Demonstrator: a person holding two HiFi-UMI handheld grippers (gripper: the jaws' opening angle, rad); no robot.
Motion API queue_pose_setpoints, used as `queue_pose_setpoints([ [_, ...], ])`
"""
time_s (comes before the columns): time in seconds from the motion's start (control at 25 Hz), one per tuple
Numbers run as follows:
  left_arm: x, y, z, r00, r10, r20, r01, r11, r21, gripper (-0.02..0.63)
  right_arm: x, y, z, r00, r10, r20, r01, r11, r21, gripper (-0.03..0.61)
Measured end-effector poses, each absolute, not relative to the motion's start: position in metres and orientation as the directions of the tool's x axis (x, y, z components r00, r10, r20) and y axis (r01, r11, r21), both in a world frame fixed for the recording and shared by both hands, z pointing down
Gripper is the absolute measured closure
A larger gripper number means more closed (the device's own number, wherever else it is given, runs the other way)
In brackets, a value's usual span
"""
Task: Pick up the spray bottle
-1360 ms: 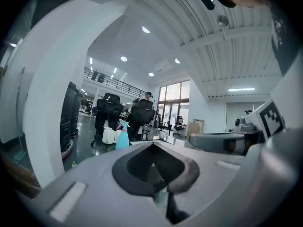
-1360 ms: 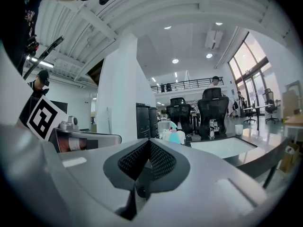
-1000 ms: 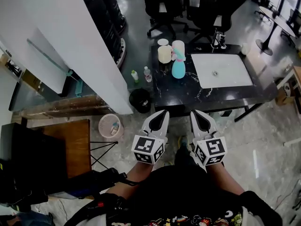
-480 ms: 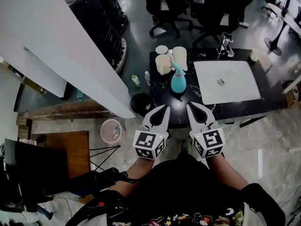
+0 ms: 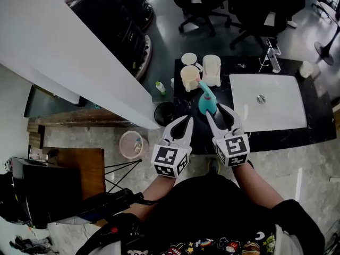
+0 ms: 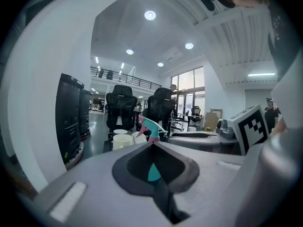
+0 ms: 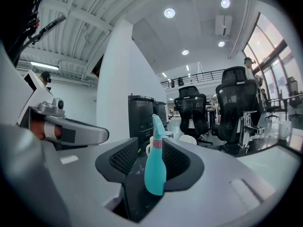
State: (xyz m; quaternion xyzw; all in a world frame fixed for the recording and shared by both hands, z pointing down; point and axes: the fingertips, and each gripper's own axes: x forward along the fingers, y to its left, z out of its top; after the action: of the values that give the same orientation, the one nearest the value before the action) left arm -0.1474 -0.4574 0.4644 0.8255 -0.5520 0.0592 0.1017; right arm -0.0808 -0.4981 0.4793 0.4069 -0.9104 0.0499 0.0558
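The teal spray bottle (image 5: 207, 102) with a pink collar stands upright on the black counter (image 5: 255, 137), near its front edge. My right gripper (image 5: 220, 112) is open and its jaws reach up to the bottle's base from the near side. In the right gripper view the bottle (image 7: 155, 167) stands between the two open jaws, apart from both pads. My left gripper (image 5: 185, 122) is shut and hovers at the counter's front left corner, left of the bottle. Through the left gripper view a sliver of the bottle (image 6: 152, 172) shows behind the jaws.
Two cream cups (image 5: 189, 77) and a white jug (image 5: 212, 69) stand behind the bottle. A white sink (image 5: 268, 101) with a faucet (image 5: 272, 57) fills the counter's right part. On the floor are a black bin (image 5: 163, 112), a pink basket (image 5: 131, 144) and office chairs (image 5: 204, 4). A white wall (image 5: 64, 52) runs at left.
The person has stepped up to the counter. Both grippers have moved forward, and the right one now has the bottle between its jaws instead of well short of it.
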Motion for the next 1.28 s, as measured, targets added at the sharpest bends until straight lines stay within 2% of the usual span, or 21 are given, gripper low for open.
queue_pose_setpoints([
  [0.44,-0.162,-0.51,0.493,0.305,-0.913,0.27,-0.952,-0.287,0.107,0.614,-0.103,-0.557,0.493,-0.706,-0.694,0.139,-0.705,0.708,-0.044,0.359],
  [0.84,-0.16,-0.522,0.502,0.293,-0.911,0.289,-0.956,-0.27,0.115,0.614,-0.116,-0.567,0.488,-0.745,-0.655,0.129,-0.663,0.747,-0.039,0.366],
  [0.96,-0.16,-0.522,0.5,0.291,-0.912,0.289,-0.956,-0.269,0.113,0.614,-0.119,-0.568,0.491,-0.754,-0.642,0.138,-0.651,0.758,-0.029,0.408],
  [1.28,-0.161,-0.522,0.493,0.284,-0.919,0.274,-0.958,-0.265,0.106,0.614,-0.114,-0.566,0.482,-0.751,-0.649,0.122,-0.657,0.753,-0.031,0.408],
])
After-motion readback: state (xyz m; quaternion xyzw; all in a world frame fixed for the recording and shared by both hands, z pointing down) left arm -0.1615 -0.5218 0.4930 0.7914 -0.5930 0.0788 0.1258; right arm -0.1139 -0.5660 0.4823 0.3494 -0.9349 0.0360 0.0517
